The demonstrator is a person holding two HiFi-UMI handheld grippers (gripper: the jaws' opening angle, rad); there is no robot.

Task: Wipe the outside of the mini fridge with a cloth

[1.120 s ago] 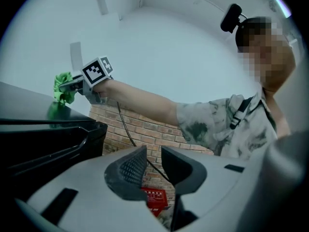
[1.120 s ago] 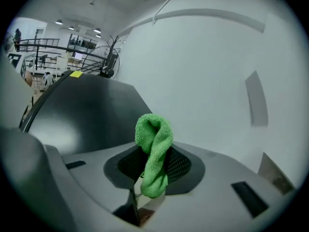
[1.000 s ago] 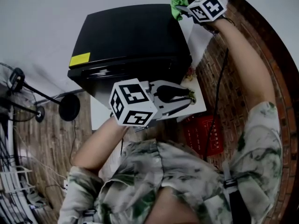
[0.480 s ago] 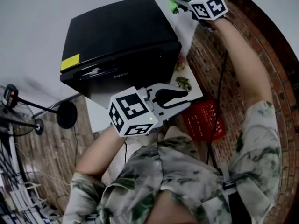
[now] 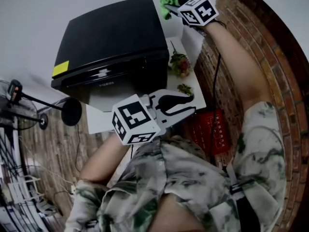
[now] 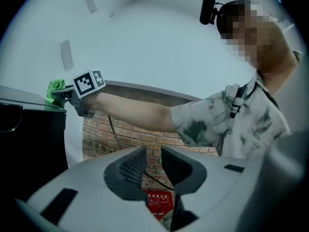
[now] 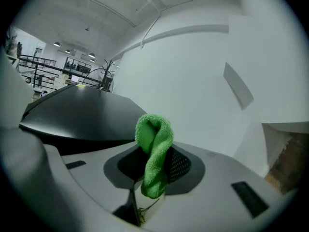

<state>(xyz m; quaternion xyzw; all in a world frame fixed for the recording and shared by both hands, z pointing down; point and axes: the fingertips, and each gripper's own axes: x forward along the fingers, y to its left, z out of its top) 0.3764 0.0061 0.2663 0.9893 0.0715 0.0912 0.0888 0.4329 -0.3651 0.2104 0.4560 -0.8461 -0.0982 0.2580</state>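
The left tool [image 5: 189, 105] hangs low in front of the person's chest, its jaws a narrow gap apart with nothing between them. Only brickwork and a red sign [image 5: 210, 132] show through the gap. It points out over the near right corner of the white counter [image 5: 195, 88], and it touches neither the counter nor the fridge. The left forearm is bent and drawn in close to the body.

The black mini fridge [image 5: 111, 42] stands on that counter, up and to the left of this tool, with a yellow sticker [image 5: 60, 69] on the front left corner of its top. A small bunch of flowers [image 5: 179, 64] sits on the counter beside the fridge's right side.

Further right and farther back, the right tool [image 5: 173, 6] is clamped on a green cloth [image 5: 166, 1], and a folded loop of it sticks up out of the jaws. The cloth is at the back right corner of the fridge's top, level with its upper edge. I cannot tell whether it touches the fridge. The right arm is stretched almost straight out from the shoulder along the fridge's right side, and the marker cube faces up.
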